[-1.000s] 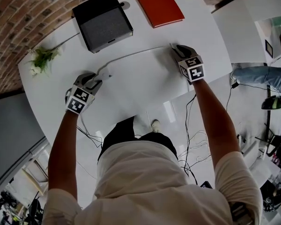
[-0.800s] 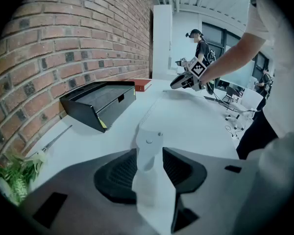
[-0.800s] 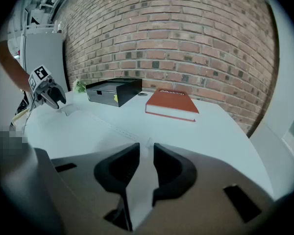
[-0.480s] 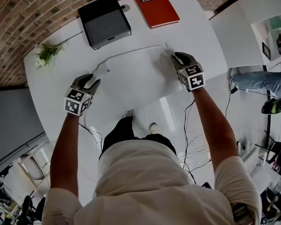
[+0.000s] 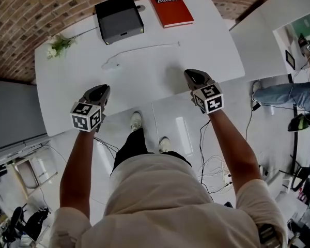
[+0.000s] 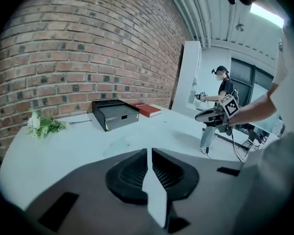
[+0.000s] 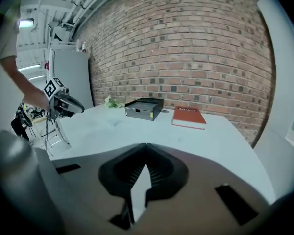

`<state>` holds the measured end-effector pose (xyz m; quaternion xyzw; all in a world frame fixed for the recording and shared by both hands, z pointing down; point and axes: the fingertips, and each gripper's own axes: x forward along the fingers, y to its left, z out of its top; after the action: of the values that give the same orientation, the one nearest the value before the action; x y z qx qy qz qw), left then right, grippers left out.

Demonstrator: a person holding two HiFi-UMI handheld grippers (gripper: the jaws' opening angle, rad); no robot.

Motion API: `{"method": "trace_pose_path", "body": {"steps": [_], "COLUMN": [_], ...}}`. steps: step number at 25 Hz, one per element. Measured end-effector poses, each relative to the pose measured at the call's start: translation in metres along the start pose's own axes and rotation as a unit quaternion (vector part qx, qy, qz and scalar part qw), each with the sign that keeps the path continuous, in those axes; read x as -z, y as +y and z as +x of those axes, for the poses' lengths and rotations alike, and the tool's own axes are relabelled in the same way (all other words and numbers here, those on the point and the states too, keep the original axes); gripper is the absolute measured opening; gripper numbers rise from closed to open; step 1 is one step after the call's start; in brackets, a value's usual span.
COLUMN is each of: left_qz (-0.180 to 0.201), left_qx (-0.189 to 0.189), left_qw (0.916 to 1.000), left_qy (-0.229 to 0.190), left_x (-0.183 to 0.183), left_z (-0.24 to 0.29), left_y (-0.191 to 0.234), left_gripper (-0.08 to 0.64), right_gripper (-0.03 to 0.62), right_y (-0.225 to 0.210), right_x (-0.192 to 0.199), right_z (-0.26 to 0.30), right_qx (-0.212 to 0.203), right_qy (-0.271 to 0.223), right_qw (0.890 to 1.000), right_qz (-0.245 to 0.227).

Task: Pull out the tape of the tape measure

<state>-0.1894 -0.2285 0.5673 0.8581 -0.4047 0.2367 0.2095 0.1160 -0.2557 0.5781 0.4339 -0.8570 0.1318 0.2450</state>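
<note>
The tape measure lies upper centre in the head view, its tape drawn rightward across the white worktop. The left gripper, jaws just closing on nothing, and the right gripper, shut and empty, hover lower down. The light case probably slides, and the springy blade is best pinched at its end hook.

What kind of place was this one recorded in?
Probably an indoor lab or studio workspace: a bare brick wall, a white table with a red book on it, and loose cables trailing over the floor.
</note>
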Motion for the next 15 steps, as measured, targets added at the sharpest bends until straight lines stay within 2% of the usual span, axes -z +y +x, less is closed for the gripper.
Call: {"method": "trace_pose_path", "body": {"steps": [2, 7, 15], "left_qz": [-0.012, -0.047, -0.029], "left_qx": [-0.001, 0.019, 0.043], "left_qw": [0.9999, 0.9981, 0.9974], "left_qy": [-0.012, -0.036, -0.050], "left_x": [0.001, 0.000, 0.000], "left_z": [-0.013, -0.044, -0.079], "left_y": [-0.020, -0.079, -0.172], "left_gripper": [-0.002, -0.005, -0.005], "right_gripper": [0.005, 0.005, 0.005], "right_y": [0.015, 0.047, 0.103], "right_x": [-0.001, -0.004, 0.005], "right_z": [-0.018, -0.062, -0.139], "right_qx": [-0.009, -0.034, -0.078], "right_qy": [-0.008, -0.024, -0.042], "right_qw": [1.000, 0.999, 0.996], "right_qz": [-0.004, -0.002, 0.009]}}
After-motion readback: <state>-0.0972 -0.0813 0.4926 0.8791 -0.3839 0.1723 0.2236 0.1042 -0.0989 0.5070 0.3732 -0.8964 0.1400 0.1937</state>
